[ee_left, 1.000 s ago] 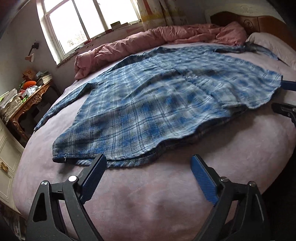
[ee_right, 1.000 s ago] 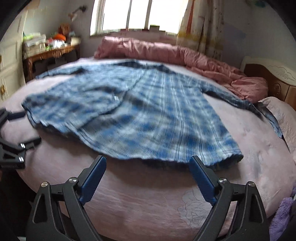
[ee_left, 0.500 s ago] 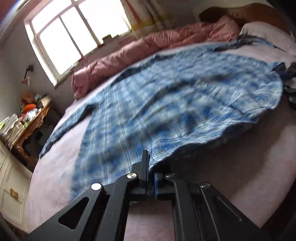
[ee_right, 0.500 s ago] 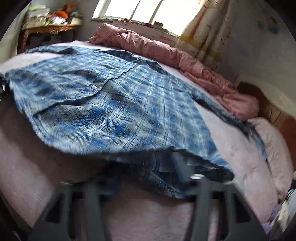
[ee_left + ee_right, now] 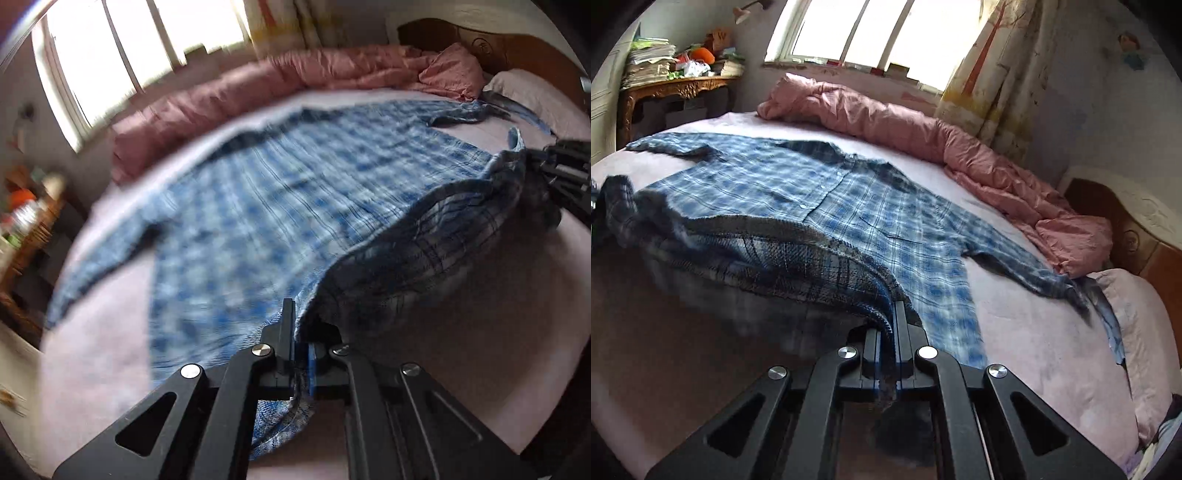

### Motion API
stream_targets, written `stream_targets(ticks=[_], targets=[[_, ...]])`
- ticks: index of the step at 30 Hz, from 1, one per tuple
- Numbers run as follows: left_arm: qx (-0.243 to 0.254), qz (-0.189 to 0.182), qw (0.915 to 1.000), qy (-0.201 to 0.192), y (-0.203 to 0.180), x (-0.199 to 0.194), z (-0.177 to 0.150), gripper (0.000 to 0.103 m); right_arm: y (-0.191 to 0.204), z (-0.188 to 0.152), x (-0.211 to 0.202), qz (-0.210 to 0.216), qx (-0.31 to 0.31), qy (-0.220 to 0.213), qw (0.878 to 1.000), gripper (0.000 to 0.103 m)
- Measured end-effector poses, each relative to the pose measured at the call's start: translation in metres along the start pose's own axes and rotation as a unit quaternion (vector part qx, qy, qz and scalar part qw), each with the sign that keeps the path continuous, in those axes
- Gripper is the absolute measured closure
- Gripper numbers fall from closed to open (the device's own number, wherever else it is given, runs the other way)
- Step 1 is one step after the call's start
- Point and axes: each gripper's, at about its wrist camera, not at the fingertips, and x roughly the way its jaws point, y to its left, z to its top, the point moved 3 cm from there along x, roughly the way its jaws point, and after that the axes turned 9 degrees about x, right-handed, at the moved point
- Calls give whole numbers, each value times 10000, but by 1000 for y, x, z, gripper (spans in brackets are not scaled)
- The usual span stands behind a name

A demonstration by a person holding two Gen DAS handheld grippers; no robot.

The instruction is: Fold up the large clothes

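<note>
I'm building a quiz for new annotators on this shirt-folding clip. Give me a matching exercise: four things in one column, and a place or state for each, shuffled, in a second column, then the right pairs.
Things
1. plaid shirt
2. pink quilt
3. left gripper
4. pillow

Places or states
A. bunched along the bed's far side, under the window
B. shut on the shirt's hem
C. spread on the bed, near hem lifted
D. at the head of the bed, by the wooden headboard

Pairs: 1-C, 2-A, 3-B, 4-D
</note>
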Motion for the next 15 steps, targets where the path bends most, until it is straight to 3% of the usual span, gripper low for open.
stream_targets(ticks=[5,9,10,11,12,13,14,15], targets=[[-255,8,9984,501,23,62,3,95,1,0,49,301,133,275,9991,98],[-314,-126,9981,513,27,74,-7,92,-2,-9,76,722,372,655,9945,97],[-251,-73,9989,402,26,69,-8,85,-6,-11,79,801,487,737,9929,97],[-210,68,9992,319,25,64,-9,59,-9,-13,81,882,593,787,9912,96],[-190,277,9991,254,25,62,-12,40,-15,-14,79,1003,726,789,9892,90],[-195,553,9981,189,25,58,-16,5,-20,-15,75,1080,850,750,9877,82],[-183,816,9964,158,25,54,-20,1,-25,-16,67,1118,995,684,9864,74],[-127,939,9954,128,24,51,-22,1,-29,-19,60,1082,1071,612,9865,54]])
